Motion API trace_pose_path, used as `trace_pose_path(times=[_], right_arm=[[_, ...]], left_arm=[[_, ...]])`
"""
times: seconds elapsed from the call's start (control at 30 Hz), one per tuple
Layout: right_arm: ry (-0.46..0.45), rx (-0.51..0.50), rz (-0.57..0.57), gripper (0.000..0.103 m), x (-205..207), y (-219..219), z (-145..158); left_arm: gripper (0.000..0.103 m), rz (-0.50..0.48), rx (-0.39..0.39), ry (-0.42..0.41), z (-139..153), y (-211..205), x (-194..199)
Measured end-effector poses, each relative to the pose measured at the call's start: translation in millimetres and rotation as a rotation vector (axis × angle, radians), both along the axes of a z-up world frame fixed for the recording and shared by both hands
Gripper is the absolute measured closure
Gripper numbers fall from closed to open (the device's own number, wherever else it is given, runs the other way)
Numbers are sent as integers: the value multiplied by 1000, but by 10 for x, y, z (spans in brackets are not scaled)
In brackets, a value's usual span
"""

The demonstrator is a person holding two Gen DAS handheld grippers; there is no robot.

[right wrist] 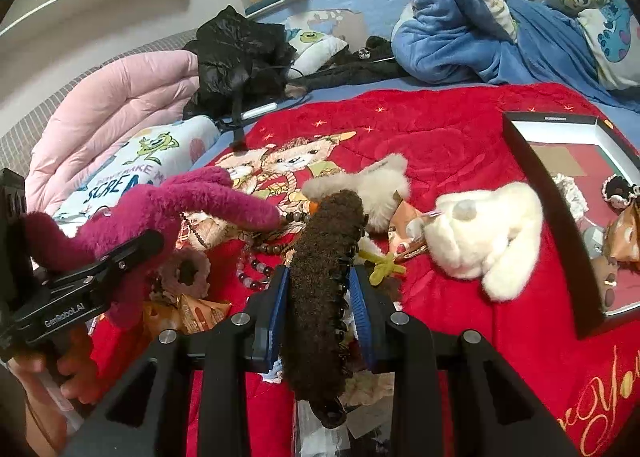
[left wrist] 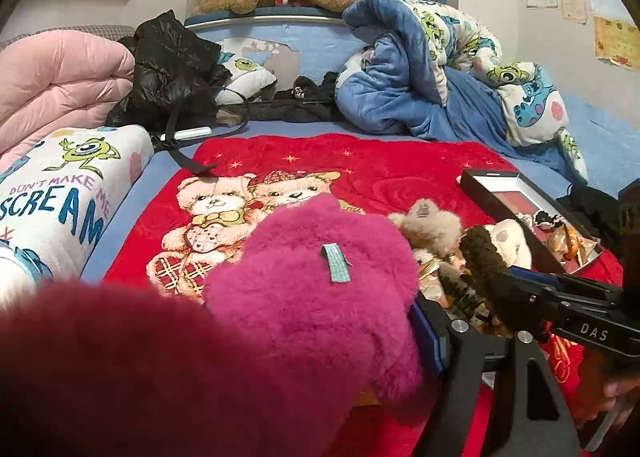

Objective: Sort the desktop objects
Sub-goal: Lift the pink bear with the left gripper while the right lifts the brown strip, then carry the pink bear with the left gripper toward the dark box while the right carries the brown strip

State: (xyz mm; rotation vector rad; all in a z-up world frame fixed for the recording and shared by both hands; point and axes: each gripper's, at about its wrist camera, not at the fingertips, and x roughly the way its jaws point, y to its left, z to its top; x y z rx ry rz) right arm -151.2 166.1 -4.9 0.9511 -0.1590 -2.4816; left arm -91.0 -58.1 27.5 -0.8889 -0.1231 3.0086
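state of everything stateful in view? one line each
left gripper: jaws shut on magenta plush toy, lifted.
right gripper: jaws shut on brown fuzzy hair claw.
black box: open, small items inside.
white plush toy: lying loose on red blanket.
bead bracelet: loose on the blanket.
blue quilt: bunched up, unfolded.
pink quilt: folded.

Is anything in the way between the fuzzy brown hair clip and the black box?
Yes. The right gripper holds the brown hair clip, and the white plush toy lies on the red blanket between it and the black box. Lifted over the toy, nothing else visible blocks it.
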Motion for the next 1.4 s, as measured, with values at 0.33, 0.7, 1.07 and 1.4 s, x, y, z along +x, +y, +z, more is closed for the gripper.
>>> trace_pose_path(times=[0.33,0.7,1.07,1.4], right_arm=[[13,-2,-34,74,88,255,123],[47,-13,-136,74,286,975,341],[65,-48,-323,74,576,2004,541],[92,-50,-388,73,861,2445,630]], left_arm=[[27,-58,3,42,249,498,110],[27,-196,61,66,420,1384,201],[27,-399,16,61,367,2612,457],[27,-478,11,45,314,3081,656]])
